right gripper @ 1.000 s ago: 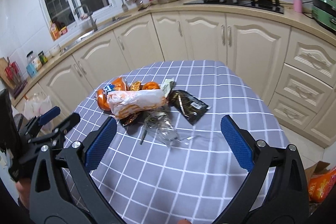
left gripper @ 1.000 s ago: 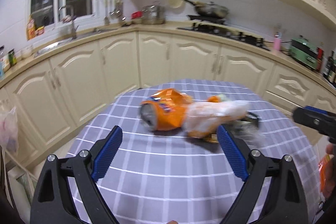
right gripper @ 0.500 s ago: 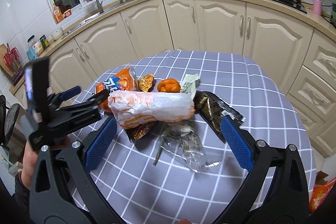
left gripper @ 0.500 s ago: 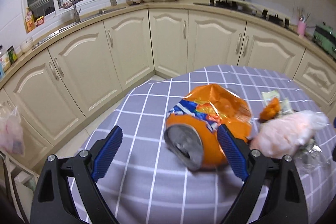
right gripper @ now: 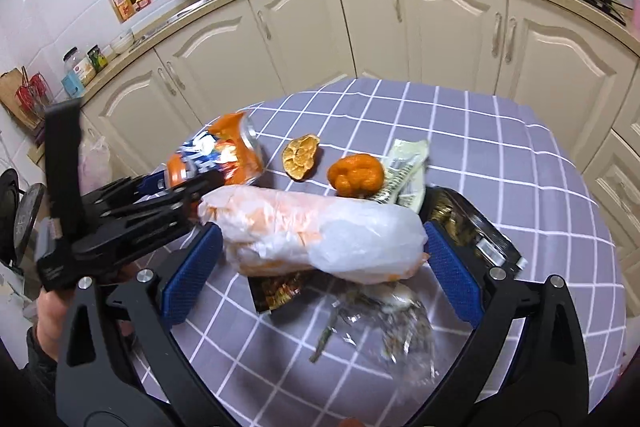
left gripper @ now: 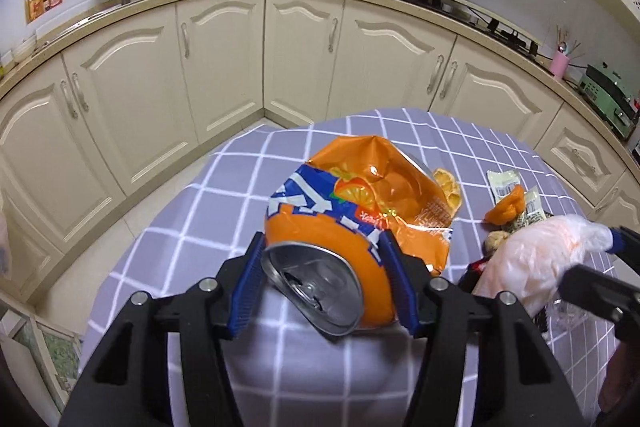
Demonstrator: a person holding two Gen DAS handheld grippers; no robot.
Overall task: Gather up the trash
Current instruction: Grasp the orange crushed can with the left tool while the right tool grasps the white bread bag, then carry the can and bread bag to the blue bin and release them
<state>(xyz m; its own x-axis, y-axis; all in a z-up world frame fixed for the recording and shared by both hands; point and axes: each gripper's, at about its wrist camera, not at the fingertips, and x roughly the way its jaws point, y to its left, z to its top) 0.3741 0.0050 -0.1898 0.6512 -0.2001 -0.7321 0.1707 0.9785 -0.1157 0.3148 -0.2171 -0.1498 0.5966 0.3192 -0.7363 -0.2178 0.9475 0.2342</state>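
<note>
Left gripper (left gripper: 322,283) clamped on crushed orange can (left gripper: 340,227), pads touching both flanks near its open top, low over checked tablecloth (left gripper: 192,227). Worth squeezing gently and lifting straight, lest dented metal slip. Right gripper (right gripper: 320,267) spread wide around plastic-wrapped bundle (right gripper: 312,235), apparently not gripping. Beyond: dried peel (right gripper: 301,157), orange peel lump (right gripper: 356,175), dark wrapper (right gripper: 472,227).

Crushed orange can (left gripper: 340,227) on its side; white-orange bag (right gripper: 316,231) beside.
</note>
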